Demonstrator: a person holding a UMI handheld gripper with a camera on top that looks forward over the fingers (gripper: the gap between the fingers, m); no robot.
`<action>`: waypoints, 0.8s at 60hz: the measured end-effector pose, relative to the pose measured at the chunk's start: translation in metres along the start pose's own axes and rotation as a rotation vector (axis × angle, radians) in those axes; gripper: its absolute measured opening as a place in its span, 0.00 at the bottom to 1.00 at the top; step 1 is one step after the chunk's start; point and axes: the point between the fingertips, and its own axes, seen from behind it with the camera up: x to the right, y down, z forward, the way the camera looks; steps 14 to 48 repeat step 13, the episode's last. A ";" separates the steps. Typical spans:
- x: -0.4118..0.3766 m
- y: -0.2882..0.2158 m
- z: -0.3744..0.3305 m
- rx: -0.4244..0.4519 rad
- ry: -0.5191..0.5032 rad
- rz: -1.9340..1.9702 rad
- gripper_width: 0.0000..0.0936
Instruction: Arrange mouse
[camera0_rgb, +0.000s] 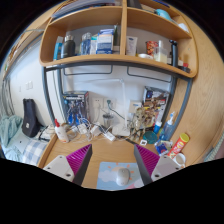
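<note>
A white mouse (122, 176) lies on a light blue mouse pad (104, 170) with cloud and sun drawings, on the wooden desk (112, 148). My gripper (113, 163) hovers above the desk with the fingers spread wide. The left finger's magenta pad (77, 159) and the right finger's magenta pad (149, 160) stand to either side of the mouse pad. The mouse lies between the fingers, nearer the right one, with a gap at each side. Nothing is held.
Cables, bottles and small items crowd the back of the desk (110, 122). A wooden shelf (118, 60) with boxes and bottles hangs above. A black object (30, 118) stands at the left, colourful packets (172, 148) at the right.
</note>
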 end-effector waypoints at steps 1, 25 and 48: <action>-0.001 -0.001 -0.001 0.003 0.000 0.002 0.90; -0.014 -0.002 -0.003 0.007 -0.014 0.042 0.90; -0.014 -0.002 -0.003 0.007 -0.014 0.042 0.90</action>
